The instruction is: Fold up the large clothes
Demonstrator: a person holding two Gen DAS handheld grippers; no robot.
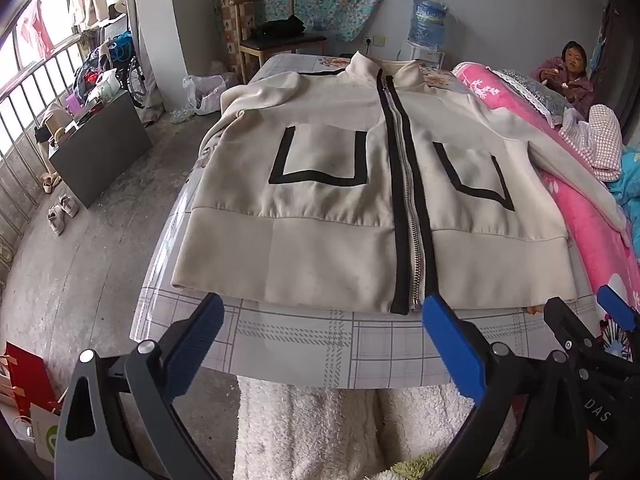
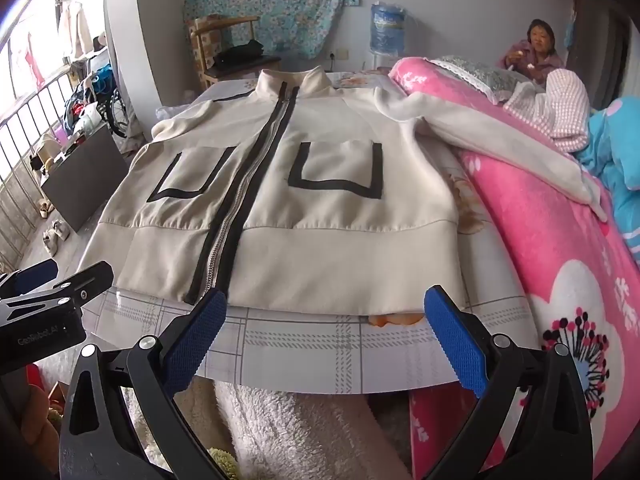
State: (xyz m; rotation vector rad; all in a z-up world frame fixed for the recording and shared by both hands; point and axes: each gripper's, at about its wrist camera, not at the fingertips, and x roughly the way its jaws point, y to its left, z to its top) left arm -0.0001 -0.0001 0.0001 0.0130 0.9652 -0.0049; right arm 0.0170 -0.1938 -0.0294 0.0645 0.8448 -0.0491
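A cream zip-up jacket (image 1: 332, 208) (image 2: 288, 220) with a black-edged zipper and two black-trimmed pockets lies flat, front up, on a table (image 1: 304, 344) (image 2: 320, 348) covered with a checked cloth. Its hem faces me; its right sleeve (image 2: 500, 152) drapes onto the pink bedding. My left gripper (image 1: 320, 316) hovers open just short of the hem, near the zipper's lower end. The right gripper (image 2: 326, 312) also stands open in front of the hem, right of the zipper. Nothing sits between either pair of fingers. In the left wrist view the right gripper's blue fingertips (image 1: 616, 312) show at the right edge.
Pink flowered bedding (image 2: 560, 260) rises along the table's right side, with a person (image 2: 536, 48) seated behind it. A wooden chair (image 1: 276, 36) and a water bottle (image 1: 428, 20) stand at the back. A dark cabinet (image 1: 100, 148) and shoes (image 1: 62, 212) are on the floor at left. White fleece (image 2: 304, 432) hangs below the table's front edge.
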